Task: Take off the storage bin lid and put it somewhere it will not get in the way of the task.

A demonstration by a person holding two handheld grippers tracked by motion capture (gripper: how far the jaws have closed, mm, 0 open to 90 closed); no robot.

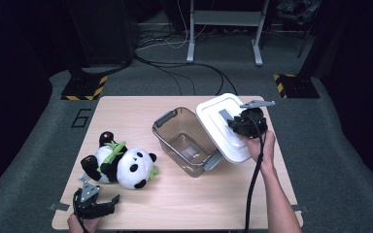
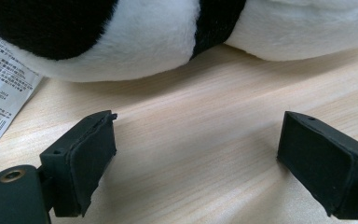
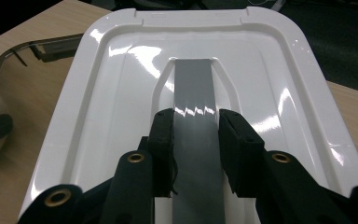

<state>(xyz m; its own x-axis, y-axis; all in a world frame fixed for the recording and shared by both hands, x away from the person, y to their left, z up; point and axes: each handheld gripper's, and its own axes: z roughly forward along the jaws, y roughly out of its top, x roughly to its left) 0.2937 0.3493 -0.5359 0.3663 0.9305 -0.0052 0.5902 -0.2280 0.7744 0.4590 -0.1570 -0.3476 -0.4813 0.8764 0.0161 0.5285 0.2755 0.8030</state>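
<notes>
The white lid (image 1: 222, 127), tilted over the clear bin's (image 1: 184, 141) right rim, is clamped by its grey handle (image 3: 195, 100) in the right tool (image 3: 196, 125). The panda's (image 1: 121, 165) tag (image 2: 2, 100) print seems unreadable. The left tool (image 2: 196, 154) gapes empty on the counter (image 1: 184, 194).

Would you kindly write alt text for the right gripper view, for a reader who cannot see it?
The right gripper is clamped on the grey handle of a glossy white lid, seen from close behind its black jaws. A clear container's rim and the wooden table show at left.
</notes>
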